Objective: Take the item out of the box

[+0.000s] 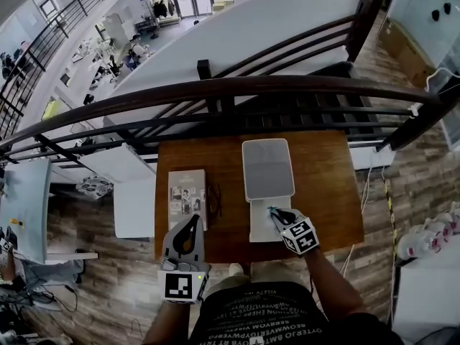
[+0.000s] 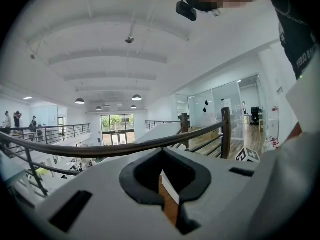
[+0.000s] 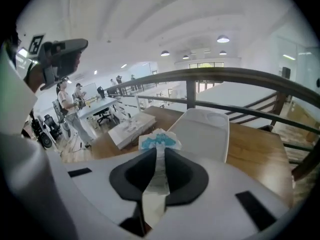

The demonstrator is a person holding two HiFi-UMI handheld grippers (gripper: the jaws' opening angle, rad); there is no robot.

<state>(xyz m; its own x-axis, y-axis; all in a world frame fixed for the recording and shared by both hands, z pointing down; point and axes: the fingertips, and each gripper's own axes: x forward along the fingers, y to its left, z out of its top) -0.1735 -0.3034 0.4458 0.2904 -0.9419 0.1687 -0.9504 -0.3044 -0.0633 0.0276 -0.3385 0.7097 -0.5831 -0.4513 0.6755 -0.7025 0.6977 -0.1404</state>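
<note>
The right claw (image 1: 277,213) is clamped on a thin white packet (image 3: 159,139) with blue print at its top, and holds it over the near end of the white box (image 1: 267,146). The box lies open on the wooden tabletop (image 1: 323,192). Left of the box lies a flat printed pack (image 1: 187,192). The left claw (image 1: 191,223) hovers at the pack's near edge, tips together, empty.

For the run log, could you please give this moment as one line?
right gripper: shut on packet, over open box | left gripper: empty, over table
</note>
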